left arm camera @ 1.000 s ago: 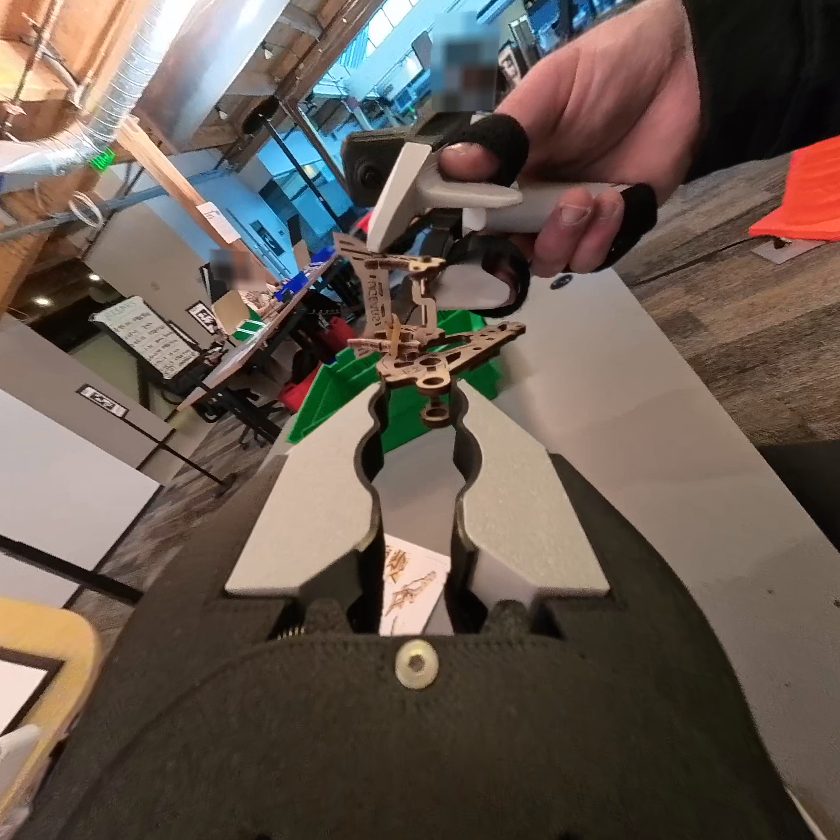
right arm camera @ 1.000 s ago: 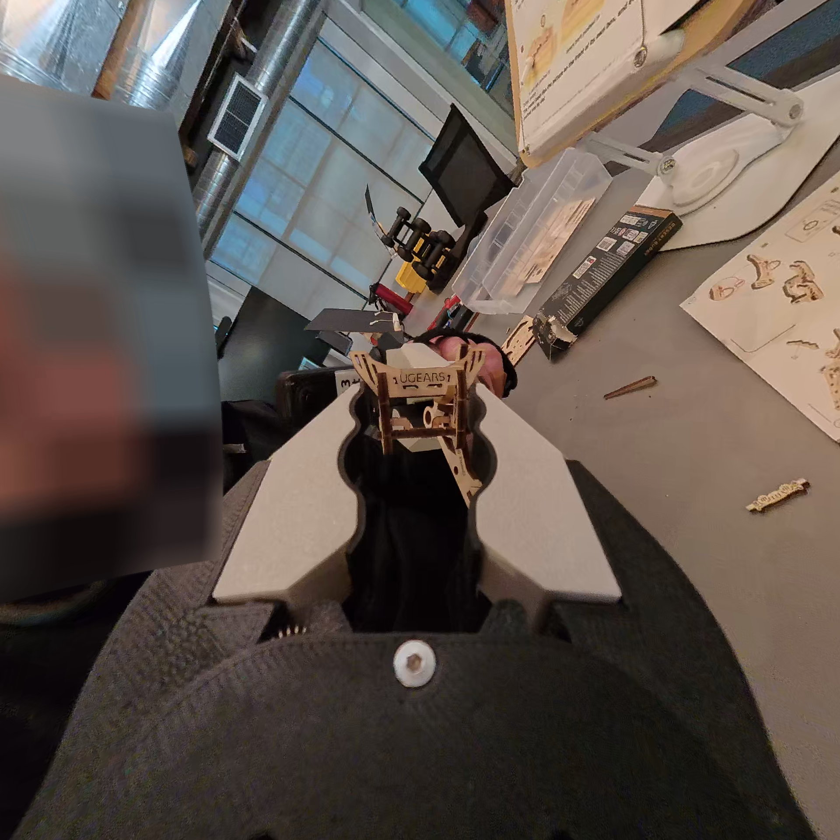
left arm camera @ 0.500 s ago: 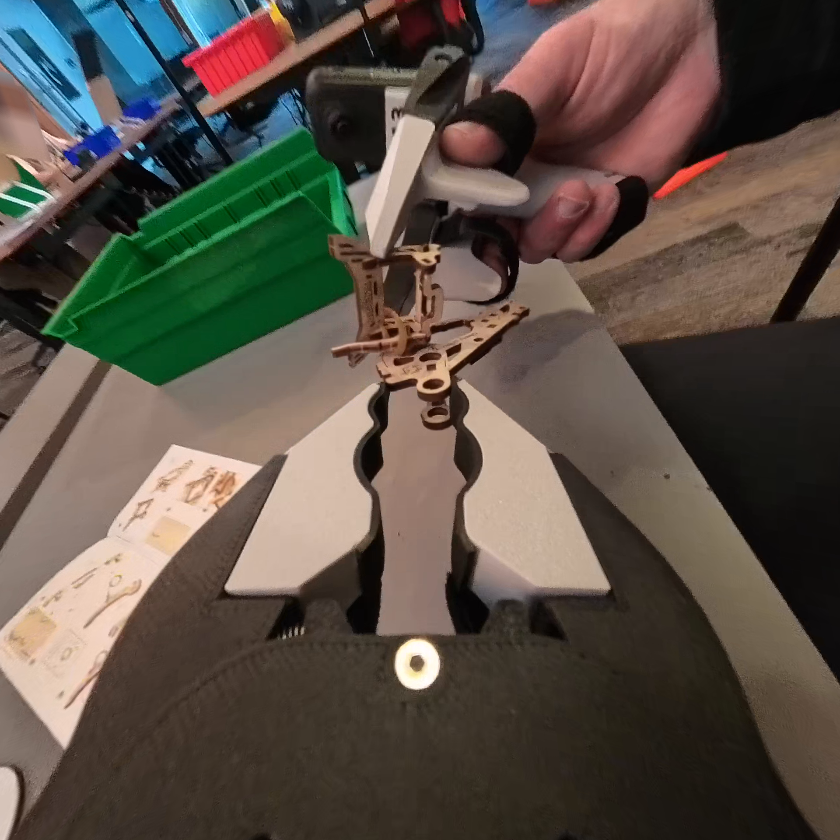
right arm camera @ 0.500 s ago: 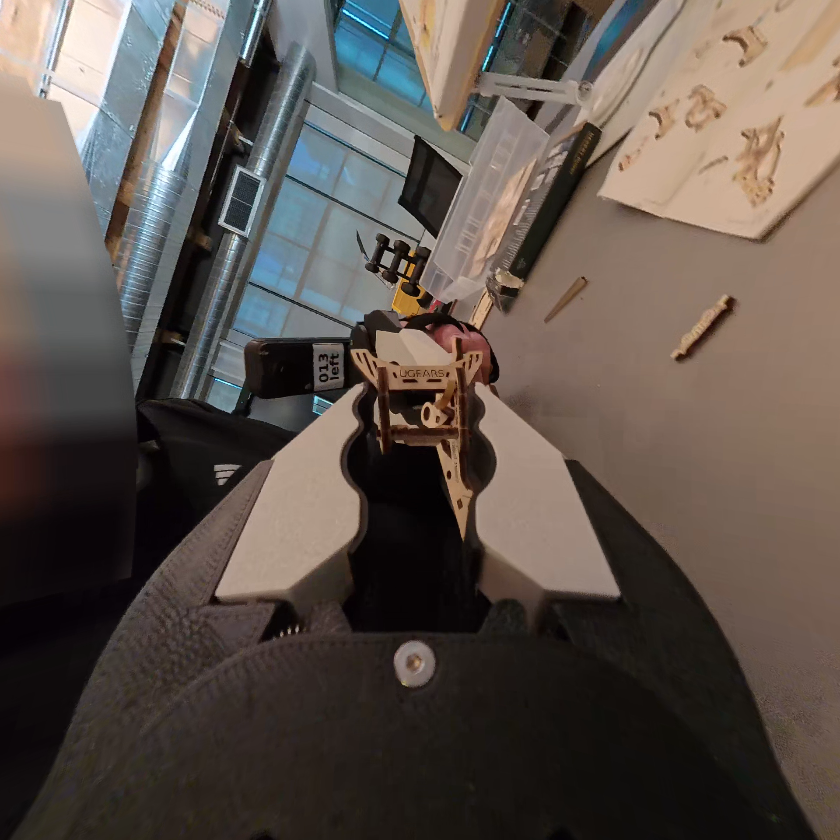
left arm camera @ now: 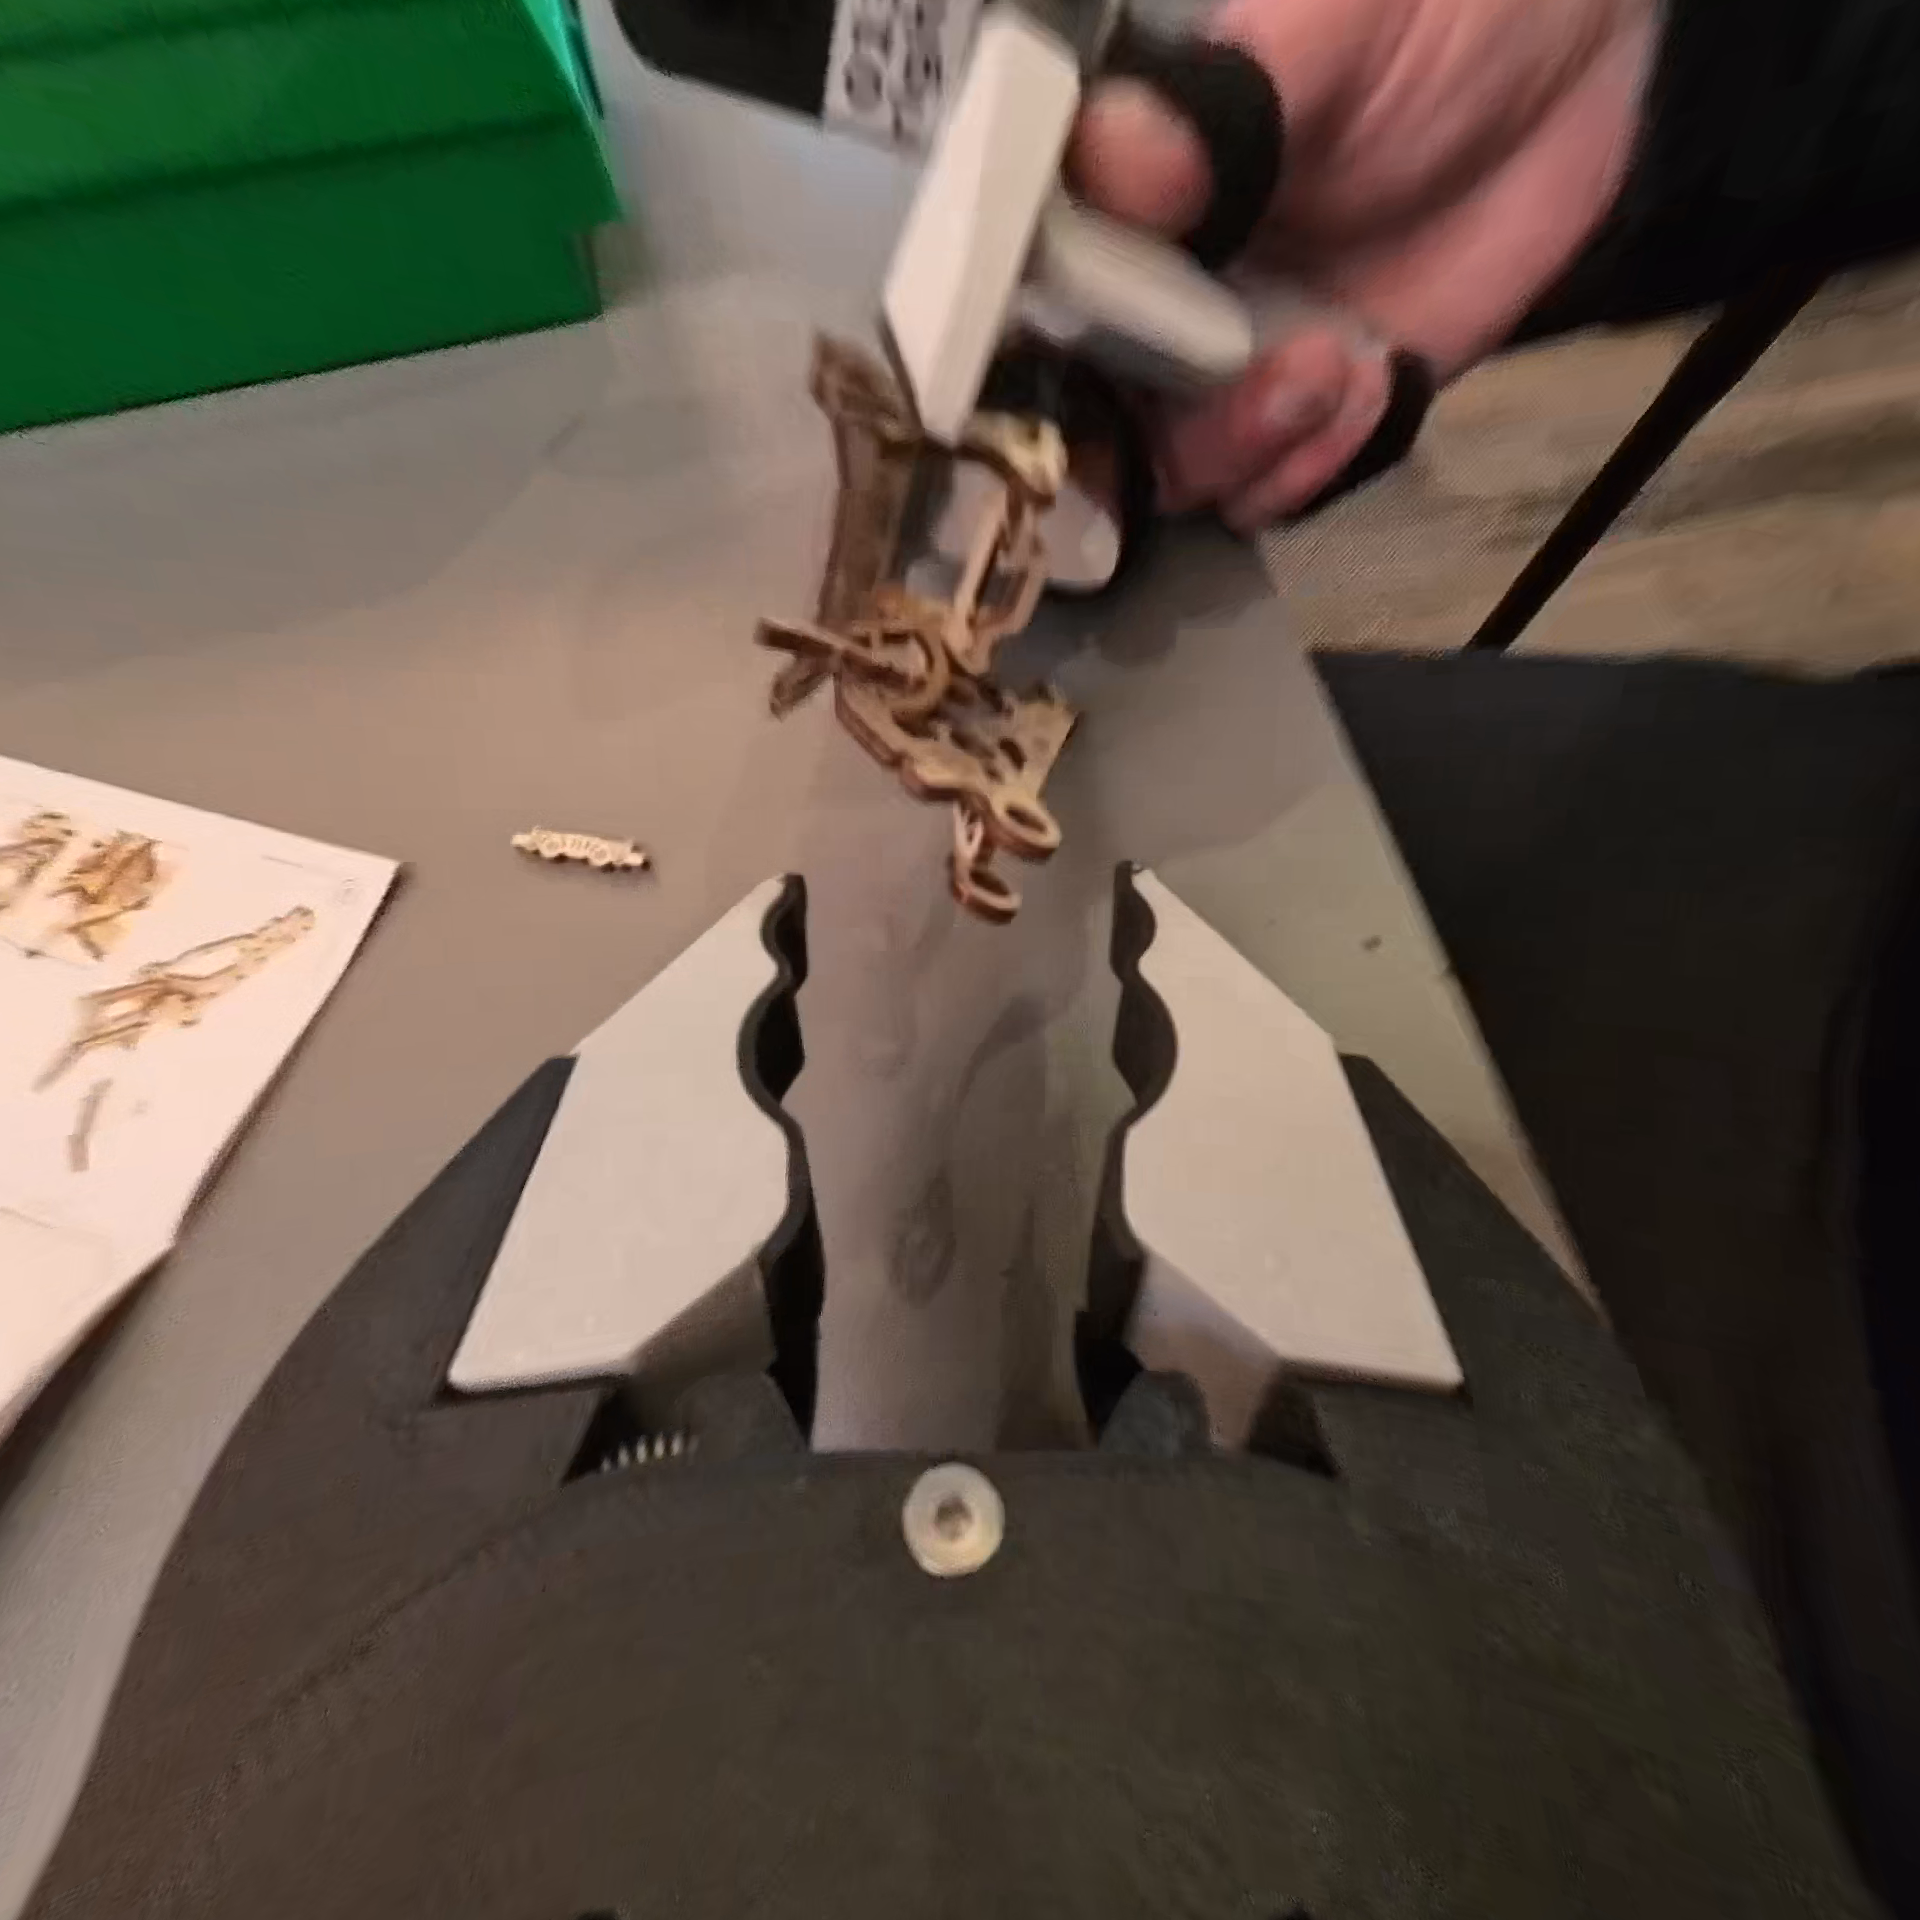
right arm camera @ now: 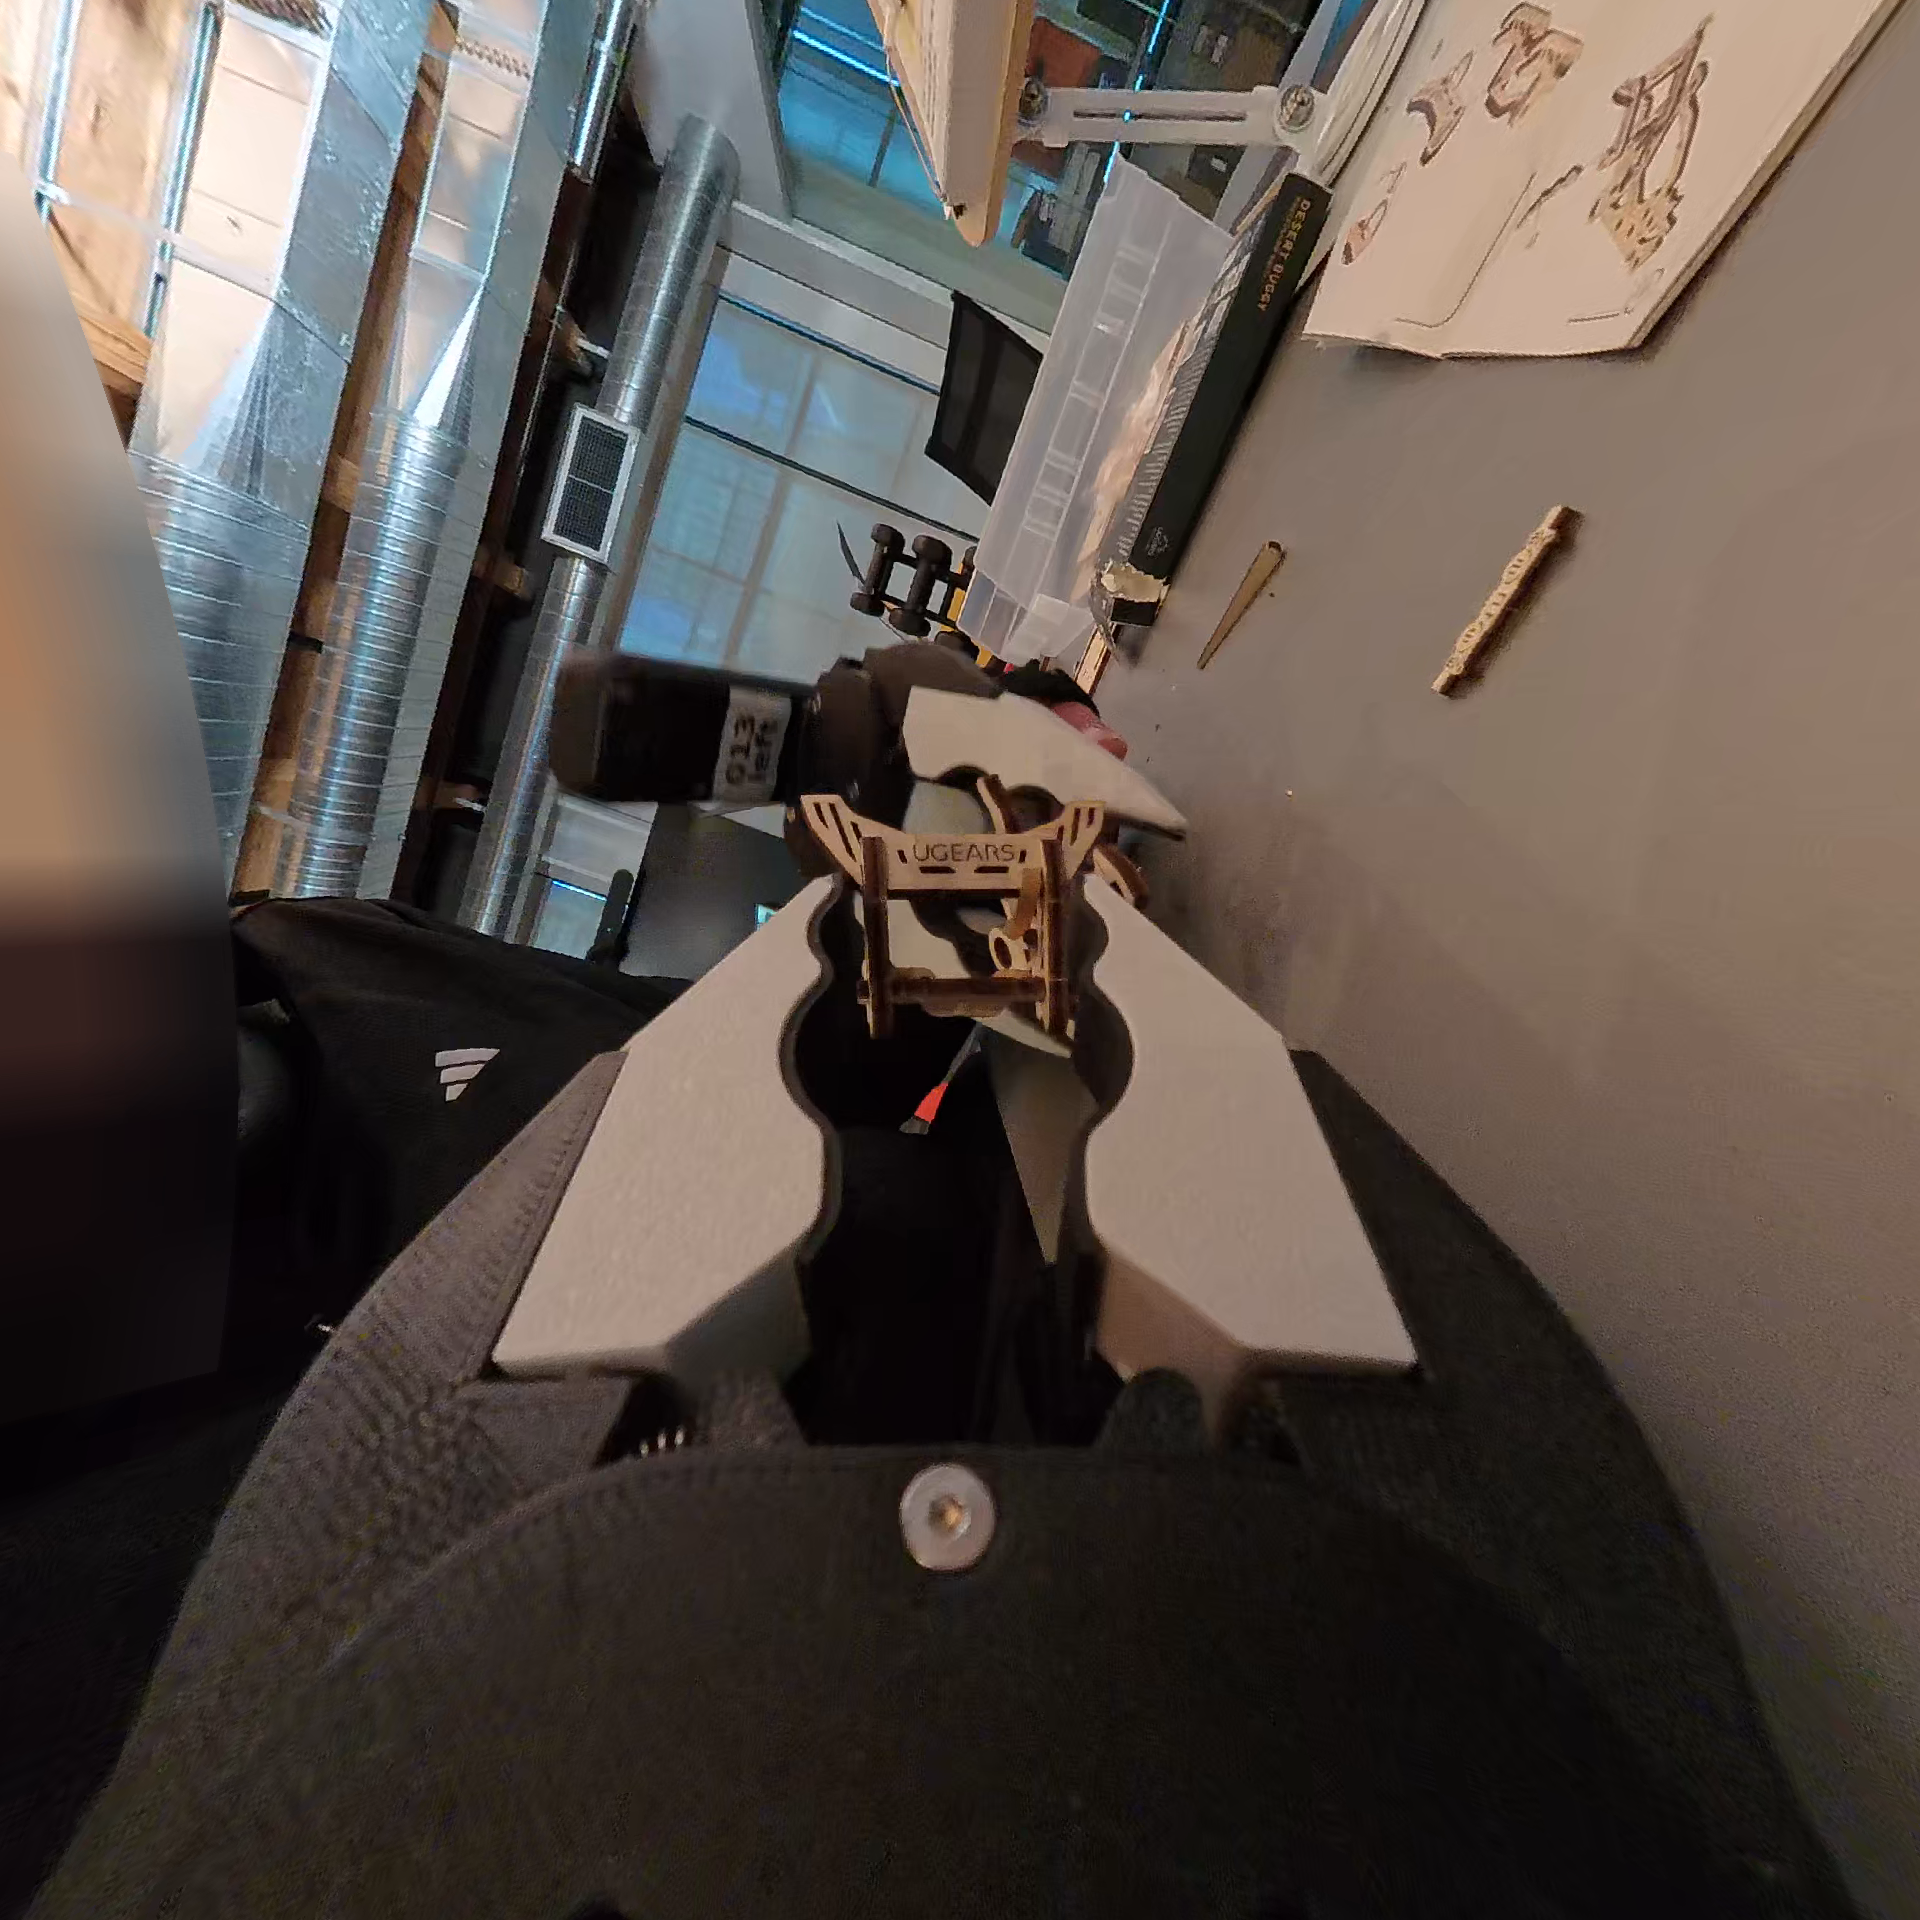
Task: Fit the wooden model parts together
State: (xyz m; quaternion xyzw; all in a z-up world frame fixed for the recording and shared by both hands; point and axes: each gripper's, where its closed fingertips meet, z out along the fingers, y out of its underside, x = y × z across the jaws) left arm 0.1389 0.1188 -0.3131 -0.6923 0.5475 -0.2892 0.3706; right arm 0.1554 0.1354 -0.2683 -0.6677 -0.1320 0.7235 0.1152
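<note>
The wooden model (left arm camera: 914, 675), a small laser-cut frame with arms and ring tabs, hangs above the grey table (left arm camera: 416, 582). My right gripper (left arm camera: 997, 468) is shut on the frame's top end, held by a hand at the upper right. In the right wrist view the model (right arm camera: 961, 914) sits clamped between the tips of my right gripper (right arm camera: 961, 894). My left gripper (left arm camera: 958, 883) is open and empty, its tips just below the model's lowest ring tab, not touching it. One of its fingers (right arm camera: 1039, 748) shows beyond the model in the right wrist view.
A small loose wooden strip (left arm camera: 582, 847) lies on the table left of the model; it also shows in the right wrist view (right arm camera: 1501, 603) near a thin wooden wedge (right arm camera: 1242, 603). An instruction sheet (left arm camera: 156, 935), a green bin (left arm camera: 260, 187), a clear plastic box (right arm camera: 1101, 416) and a black carton (right arm camera: 1226, 395) stand around.
My left gripper has opened and let go of the model's lower ring tab. The model now hangs from the right gripper alone, closer to the table.
</note>
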